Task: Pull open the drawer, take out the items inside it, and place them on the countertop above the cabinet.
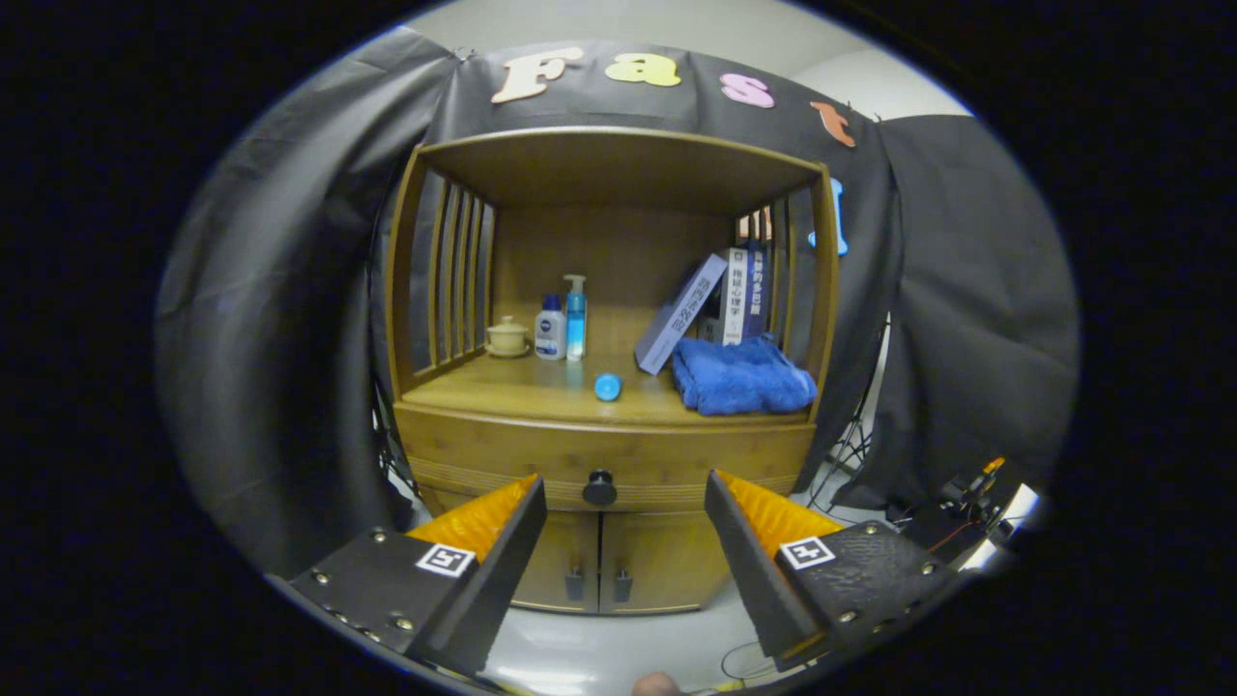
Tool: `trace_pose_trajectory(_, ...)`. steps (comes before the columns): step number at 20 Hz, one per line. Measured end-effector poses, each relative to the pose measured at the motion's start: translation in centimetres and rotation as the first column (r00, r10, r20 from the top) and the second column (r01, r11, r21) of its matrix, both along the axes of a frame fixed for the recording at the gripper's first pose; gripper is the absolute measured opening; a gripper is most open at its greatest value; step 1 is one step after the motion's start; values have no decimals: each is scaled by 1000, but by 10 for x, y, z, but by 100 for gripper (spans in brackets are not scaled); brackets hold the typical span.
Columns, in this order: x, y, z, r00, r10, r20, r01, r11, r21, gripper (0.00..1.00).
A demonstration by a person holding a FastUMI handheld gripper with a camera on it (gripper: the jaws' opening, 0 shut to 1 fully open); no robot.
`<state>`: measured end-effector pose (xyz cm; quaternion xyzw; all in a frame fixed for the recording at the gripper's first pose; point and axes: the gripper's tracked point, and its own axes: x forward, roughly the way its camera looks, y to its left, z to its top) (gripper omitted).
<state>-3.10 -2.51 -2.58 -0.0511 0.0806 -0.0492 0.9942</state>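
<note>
A wooden cabinet stands ahead of me, with its drawer (pixel 503 459) closed below the countertop (pixel 522 391). The drawer's dark round knob (pixel 599 487) sits in line with the gap between my fingers, a little way beyond them. My gripper (pixel 623 503) is open and holds nothing. A small blue round item (pixel 607 387) lies on the countertop near its front edge. What is inside the drawer is hidden.
On the countertop stand a small ceramic lidded cup (pixel 507 336), a white bottle (pixel 550 329), a blue pump bottle (pixel 576 317), leaning books (pixel 710 309) and a folded blue towel (pixel 739 375). Two lower cabinet doors (pixel 599 565) sit under the drawer. Cables and gear (pixel 966 498) lie on the floor to the right.
</note>
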Motion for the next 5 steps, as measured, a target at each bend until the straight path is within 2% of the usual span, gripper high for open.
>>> trace_pose_trajectory(5, -25, -10, 59, 998, 11, 67, -10, 1000, -24, 99)
